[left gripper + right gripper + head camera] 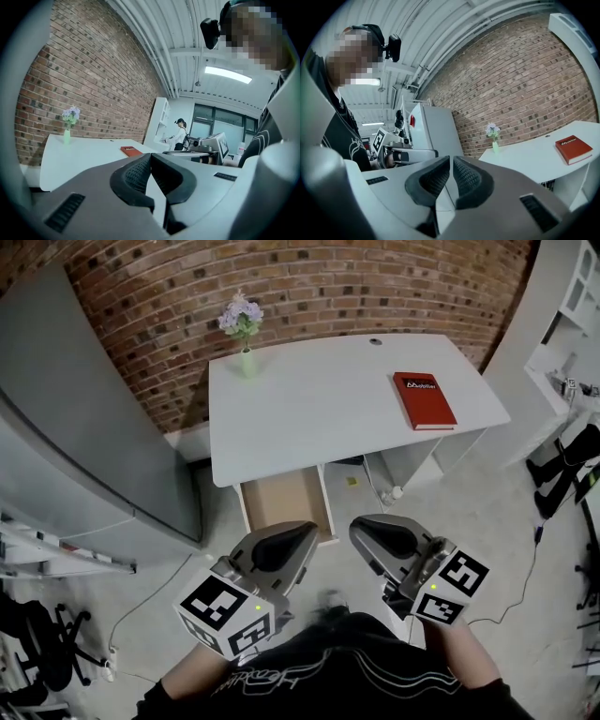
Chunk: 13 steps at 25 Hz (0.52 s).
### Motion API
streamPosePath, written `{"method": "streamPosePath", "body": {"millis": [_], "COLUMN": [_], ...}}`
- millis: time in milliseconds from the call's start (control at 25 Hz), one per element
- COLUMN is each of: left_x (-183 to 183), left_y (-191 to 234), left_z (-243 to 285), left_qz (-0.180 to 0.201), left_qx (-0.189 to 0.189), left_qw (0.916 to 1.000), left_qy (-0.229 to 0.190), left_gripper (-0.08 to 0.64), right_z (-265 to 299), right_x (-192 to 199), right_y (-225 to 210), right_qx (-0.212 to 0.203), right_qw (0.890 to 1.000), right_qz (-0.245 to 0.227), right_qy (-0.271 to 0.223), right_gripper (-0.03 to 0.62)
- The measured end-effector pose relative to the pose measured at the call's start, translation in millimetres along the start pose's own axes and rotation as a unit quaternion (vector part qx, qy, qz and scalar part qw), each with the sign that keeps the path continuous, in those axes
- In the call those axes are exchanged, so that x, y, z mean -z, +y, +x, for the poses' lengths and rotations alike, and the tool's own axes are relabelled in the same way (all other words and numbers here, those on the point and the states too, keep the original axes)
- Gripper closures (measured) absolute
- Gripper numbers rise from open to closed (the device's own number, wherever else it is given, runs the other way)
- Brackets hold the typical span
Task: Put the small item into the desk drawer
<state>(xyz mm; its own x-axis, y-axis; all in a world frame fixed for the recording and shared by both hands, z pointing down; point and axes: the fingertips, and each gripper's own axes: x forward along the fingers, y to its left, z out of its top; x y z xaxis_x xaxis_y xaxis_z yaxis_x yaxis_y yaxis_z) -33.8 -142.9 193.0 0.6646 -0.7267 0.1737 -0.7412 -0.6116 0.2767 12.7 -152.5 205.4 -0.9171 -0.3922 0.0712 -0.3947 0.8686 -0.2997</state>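
Observation:
The white desk (pixel 319 409) stands against the brick wall, and its drawer (pixel 286 501) is pulled open at the front left with a bare wooden bottom showing. Both grippers hang low near my body, short of the drawer. My left gripper (pixel 305 532) (pixel 150 159) is shut, its ribbed pads together with nothing between them. My right gripper (pixel 364 529) (pixel 451 161) sits beside it, also shut and holding nothing. I see no small item in either gripper.
A red book (pixel 424 399) lies on the desk's right side and a green vase of flowers (pixel 246 357) stands at its back left. A tall grey cabinet (pixel 84 427) flanks the desk on the left. An office chair (pixel 47 634) and floor cables lie nearby.

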Motion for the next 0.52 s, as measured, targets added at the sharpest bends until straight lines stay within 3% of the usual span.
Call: {"method": "streamPosePath", "body": {"millis": [520], "left_x": [14], "left_y": [1], "left_z": [21], "left_qz": [0.003], "left_qx": [-0.002], "left_qw": [0.9998], "left_qy": [0.018], "left_gripper": [0.538], "right_z": [-3], "right_x": [12], "right_y": [-21], "right_qx": [0.006], "right_qw": [1.000], "right_qz": [0.002], "right_qy": [0.013], "right_gripper": [0.538]}}
